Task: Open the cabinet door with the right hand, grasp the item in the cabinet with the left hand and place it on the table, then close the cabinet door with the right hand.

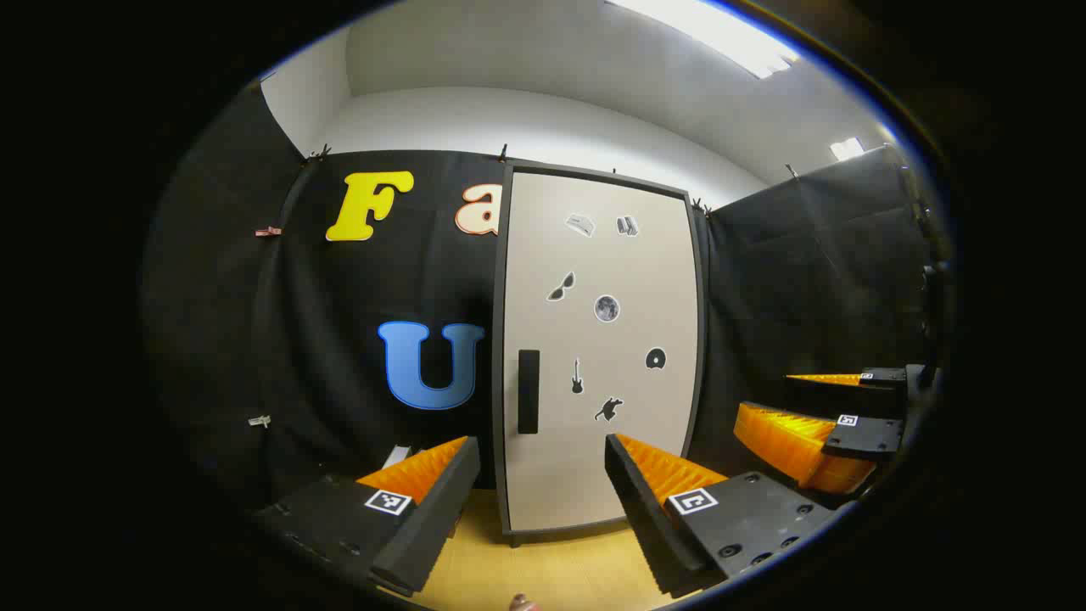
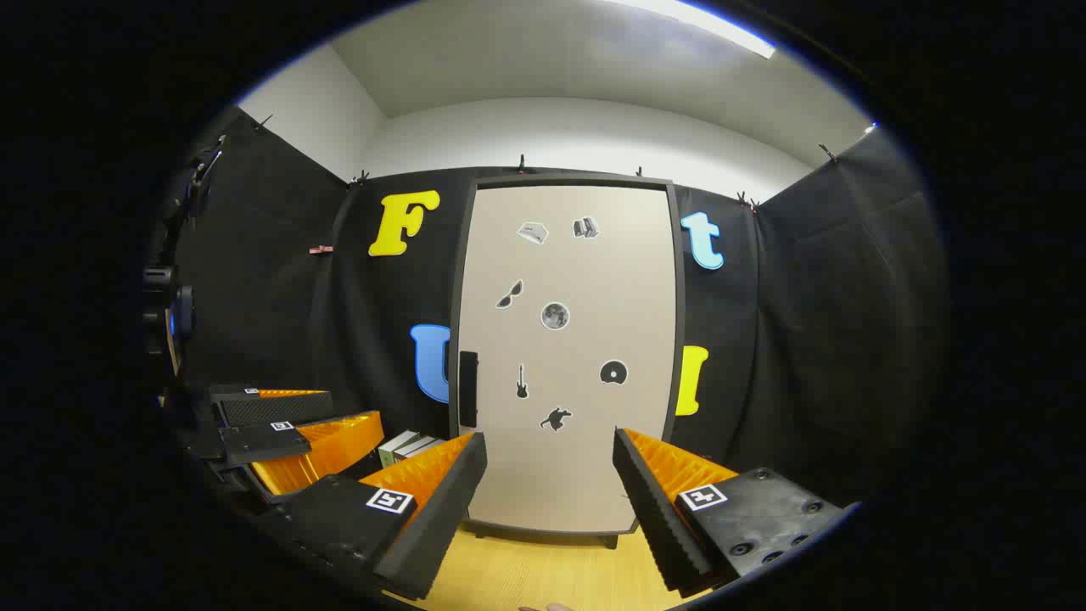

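Note:
A tall cabinet stands on the wooden table with its pale door (image 1: 602, 356) (image 2: 568, 356) closed; small stickers dot the door and a dark vertical handle (image 1: 529, 391) (image 2: 467, 389) sits near its left edge. What is inside is hidden. My left gripper (image 1: 539, 475) is open, fingers wide, facing the door from a short way off. My right gripper (image 2: 547, 475) is open too, pointed at the lower door. In the left gripper view the right gripper (image 1: 836, 420) shows at the far right, open. In the right gripper view the left gripper (image 2: 288, 424) shows at the lower left, open.
The wooden table (image 1: 543, 568) (image 2: 543, 568) runs under both grippers up to the cabinet's foot. A few pale boxes or books (image 2: 409, 446) lie on the table left of the cabinet. Black cloth walls close the booth on all sides.

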A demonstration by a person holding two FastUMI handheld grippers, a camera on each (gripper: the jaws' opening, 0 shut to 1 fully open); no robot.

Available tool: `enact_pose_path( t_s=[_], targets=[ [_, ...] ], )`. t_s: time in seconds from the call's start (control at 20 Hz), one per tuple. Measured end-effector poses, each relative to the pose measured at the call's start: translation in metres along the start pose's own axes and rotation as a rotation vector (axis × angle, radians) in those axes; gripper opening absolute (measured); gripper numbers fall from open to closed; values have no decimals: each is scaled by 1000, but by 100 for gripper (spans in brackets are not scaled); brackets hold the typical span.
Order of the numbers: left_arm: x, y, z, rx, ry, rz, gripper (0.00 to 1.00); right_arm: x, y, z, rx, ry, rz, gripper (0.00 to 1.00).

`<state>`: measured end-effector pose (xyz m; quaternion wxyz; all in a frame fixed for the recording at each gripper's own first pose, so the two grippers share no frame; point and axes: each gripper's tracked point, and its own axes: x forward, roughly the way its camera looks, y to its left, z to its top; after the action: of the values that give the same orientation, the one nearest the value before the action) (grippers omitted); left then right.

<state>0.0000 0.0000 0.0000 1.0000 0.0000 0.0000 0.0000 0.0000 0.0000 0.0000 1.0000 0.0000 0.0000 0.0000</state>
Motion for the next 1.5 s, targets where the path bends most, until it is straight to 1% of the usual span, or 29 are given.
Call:
enact_pose_path(
  t_s=[0.05, 0.3, 0.45, 0.65, 0.85, 1.35, 1.5],
  targets=[
    [1, 0, 0, 5, 0, 4, 94, 0, -1, 0, 9, 1, -2, 98],
    [2, -1, 2, -13, -15, -12, 94, -2, -5, 1, 27, 4, -16, 98],
    [2, -1, 0, -6, -11, 2, 94, -3, -5, 5, 32, -3, -23, 98],
    [2, 0, 1, -24, -18, 3, 94, -4, -6, 5, 29, -1, -32, 98],
    [-1, 3, 2, -30, -24, 20, 94, -6, -2, 5, 32, 1, -32, 98],
    [1, 4, 2, -32, -30, 5, 94, -2, 9, 3, 35, 4, -35, 98],
    [-6, 13, 1, -35, -35, 1, 94, 2, 16, 3, 46, 3, -30, 98]
  ],
)
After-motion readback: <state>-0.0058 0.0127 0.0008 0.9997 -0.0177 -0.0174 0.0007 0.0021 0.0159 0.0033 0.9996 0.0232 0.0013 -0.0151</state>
